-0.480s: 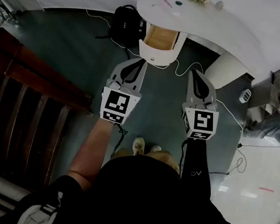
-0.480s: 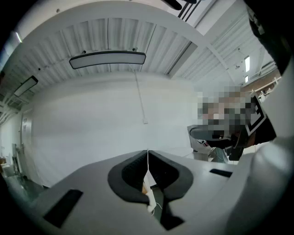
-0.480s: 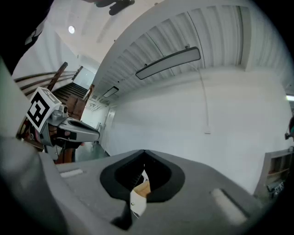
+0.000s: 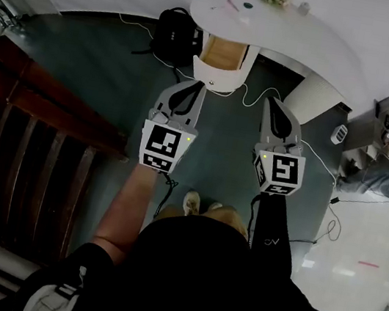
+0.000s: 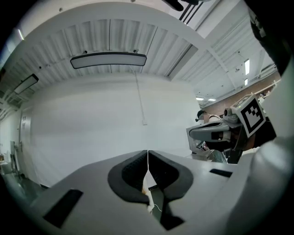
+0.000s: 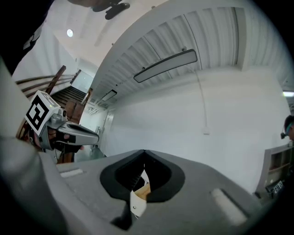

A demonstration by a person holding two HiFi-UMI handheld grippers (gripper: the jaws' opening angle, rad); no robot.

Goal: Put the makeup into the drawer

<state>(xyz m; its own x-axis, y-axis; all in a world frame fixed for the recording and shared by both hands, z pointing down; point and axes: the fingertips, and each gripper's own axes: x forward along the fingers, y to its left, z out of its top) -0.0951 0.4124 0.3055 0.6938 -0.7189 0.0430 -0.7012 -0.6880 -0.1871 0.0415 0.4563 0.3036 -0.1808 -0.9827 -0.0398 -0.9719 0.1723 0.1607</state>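
The fingers of the left gripper (image 5: 147,155) are seen pressed together at their tips, and nothing is caught between them. The fingers of the right gripper (image 6: 144,155) are likewise closed tip to tip, and nothing is held there either. In the head view both grippers are held level, side by side but apart, over a dark green floor (image 4: 104,75). They are pointed toward a white curved bench (image 4: 297,37).

A drawer (image 4: 221,53) is pulled open from the front of the bench, and its pale wooden inside is exposed. The makeup (image 4: 232,4) is found on the bench top behind the drawer. It is made up of a pink stick and, just beside it, a small teal round piece (image 4: 248,5). Both are well apart from the grippers. Two more small things are seen farther along the bench top, but they are too small to be identified.

A black backpack (image 4: 174,36) is set on the floor just beside the drawer, at its left in the head view. A white cable (image 4: 254,94) is trailed over the floor below the drawer front. A dark wooden staircase (image 4: 26,136) is seen at the head view's left edge.
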